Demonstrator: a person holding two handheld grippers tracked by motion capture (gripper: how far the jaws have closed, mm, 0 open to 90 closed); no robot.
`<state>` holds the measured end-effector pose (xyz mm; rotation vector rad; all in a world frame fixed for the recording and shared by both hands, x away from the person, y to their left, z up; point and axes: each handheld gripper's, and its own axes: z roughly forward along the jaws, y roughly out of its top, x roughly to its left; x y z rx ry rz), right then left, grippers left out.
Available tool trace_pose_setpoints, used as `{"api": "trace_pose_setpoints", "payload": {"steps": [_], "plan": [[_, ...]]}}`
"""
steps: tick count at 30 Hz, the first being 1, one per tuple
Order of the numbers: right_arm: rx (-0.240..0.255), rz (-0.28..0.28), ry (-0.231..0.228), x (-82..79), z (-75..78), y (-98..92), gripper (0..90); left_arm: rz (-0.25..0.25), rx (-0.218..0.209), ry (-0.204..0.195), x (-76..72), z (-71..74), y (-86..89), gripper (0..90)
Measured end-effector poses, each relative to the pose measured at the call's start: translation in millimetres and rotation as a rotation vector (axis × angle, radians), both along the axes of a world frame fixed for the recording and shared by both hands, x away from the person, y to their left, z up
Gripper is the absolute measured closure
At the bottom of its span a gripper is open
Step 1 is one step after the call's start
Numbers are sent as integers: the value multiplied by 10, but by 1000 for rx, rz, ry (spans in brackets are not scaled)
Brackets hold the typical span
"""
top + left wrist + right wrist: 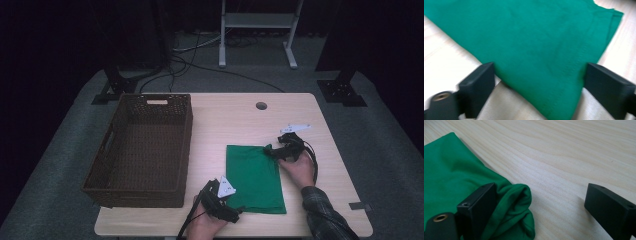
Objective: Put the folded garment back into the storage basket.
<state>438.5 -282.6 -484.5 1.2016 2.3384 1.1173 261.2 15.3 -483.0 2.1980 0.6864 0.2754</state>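
One folded green cloth [255,178] on table [240,120]: near corner between wide-apart left gripper [226,204] jaws; bunched far corner beside one jaw of right gripper [278,150], also gaping, unclamped.

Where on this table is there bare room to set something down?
Free: the table strip behind the green cloth, from the basket across to the right edge, and the basket's inside. Crowded: the front, where left tongs and right tongs flank the cloth.

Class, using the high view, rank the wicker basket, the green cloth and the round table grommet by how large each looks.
1. wicker basket, largest.
2. green cloth.
3. round table grommet, smallest by far, though it lies farther from the camera.
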Motion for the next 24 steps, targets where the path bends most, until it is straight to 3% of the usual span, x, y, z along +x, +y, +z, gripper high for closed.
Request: {"api": "trace_pose_setpoints", "payload": {"steps": [12, 18, 24], "plan": [[-2, 0, -1, -1, 0, 3, 98, 9, -2, -31, -93, 5, 33, 446], [0, 9, 1, 0, 1, 4, 98, 31, -10, -34, -84, 8, 47, 702], [69, 38, 28, -47, 2, -84, 99, 24, -10, -36, -85, 8, 46, 751]]}}
